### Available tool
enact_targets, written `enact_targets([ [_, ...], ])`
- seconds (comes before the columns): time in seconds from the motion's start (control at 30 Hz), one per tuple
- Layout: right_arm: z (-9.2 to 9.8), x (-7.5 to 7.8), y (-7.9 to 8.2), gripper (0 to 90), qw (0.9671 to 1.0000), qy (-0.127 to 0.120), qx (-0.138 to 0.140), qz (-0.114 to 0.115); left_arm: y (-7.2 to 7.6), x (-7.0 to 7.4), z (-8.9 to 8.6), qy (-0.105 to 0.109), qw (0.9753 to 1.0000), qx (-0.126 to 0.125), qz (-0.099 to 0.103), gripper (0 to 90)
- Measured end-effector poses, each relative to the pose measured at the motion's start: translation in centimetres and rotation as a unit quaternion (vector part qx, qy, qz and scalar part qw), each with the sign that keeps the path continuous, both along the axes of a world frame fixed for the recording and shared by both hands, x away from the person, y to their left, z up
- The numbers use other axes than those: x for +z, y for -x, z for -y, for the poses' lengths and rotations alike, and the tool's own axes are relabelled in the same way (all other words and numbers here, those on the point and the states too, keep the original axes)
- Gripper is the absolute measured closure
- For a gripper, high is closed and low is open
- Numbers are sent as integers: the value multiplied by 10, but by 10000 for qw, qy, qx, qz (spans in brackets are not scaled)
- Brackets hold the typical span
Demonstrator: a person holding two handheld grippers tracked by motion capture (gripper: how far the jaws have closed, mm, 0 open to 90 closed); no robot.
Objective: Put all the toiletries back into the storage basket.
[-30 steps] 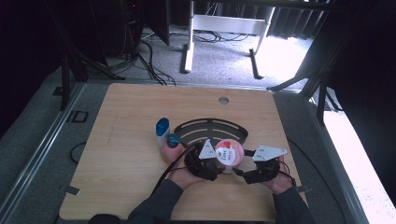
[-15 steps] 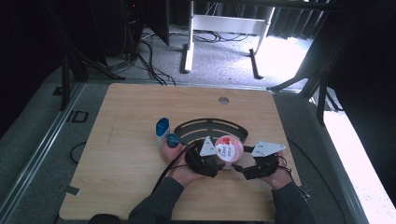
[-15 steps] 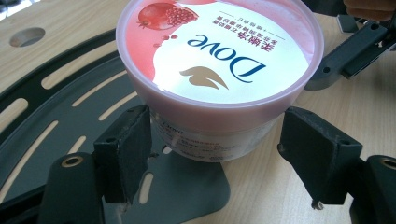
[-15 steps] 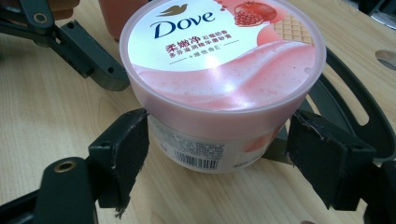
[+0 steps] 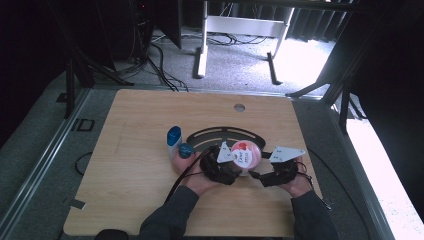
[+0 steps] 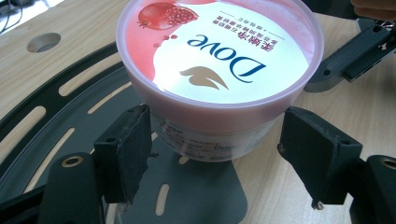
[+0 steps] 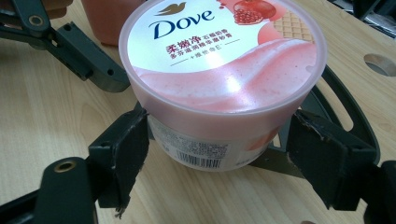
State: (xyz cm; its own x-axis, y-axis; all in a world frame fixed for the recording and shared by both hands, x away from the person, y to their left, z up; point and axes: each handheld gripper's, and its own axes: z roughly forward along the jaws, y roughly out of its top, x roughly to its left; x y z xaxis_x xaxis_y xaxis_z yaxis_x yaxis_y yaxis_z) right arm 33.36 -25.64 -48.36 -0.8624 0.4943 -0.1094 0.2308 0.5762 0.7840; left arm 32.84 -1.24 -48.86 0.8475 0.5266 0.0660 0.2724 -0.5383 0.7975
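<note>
Right now the pink tub [image 5: 244,153] sits on the bench's black plate [image 5: 220,135], toward 5 o'clock, flanked by both grippers. The left gripper [image 6: 215,161] and right gripper [image 7: 217,156] are released, jaws straddling it; I'd close evenly below the lid, gently.

A light wooden table [image 5: 135,150] carries a black slotted curved plate [image 5: 220,134] near centre, a pink Dove tub [image 5: 245,152] at the plate's 5 o'clock, and a blue-capped bottle [image 5: 173,137] at its 9 o'clock.
</note>
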Motion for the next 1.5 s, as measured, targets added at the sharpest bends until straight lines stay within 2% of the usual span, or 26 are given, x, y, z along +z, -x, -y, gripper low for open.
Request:
enact_targets([
  [0.4,1,-1,-9,207,10000,53,-20,-19,-7,-2,4,-1,10000,85,19,258],
  [0.57,2,0,-14,207,10000,61,-54,-40,-12,1,6,-75,9999,71,45,258],
  [0.83,4,2,-20,207,9999,16,-100,-40,-18,3,10,-89,9999,93,95,258],
  [1.27,5,-4,-33,207,9998,78,-133,-111,-27,-4,15,-111,9996,235,51,258],
  [1.5,6,-5,-38,207,9998,94,-128,-131,-31,-6,16,-50,9995,305,32,258],
])
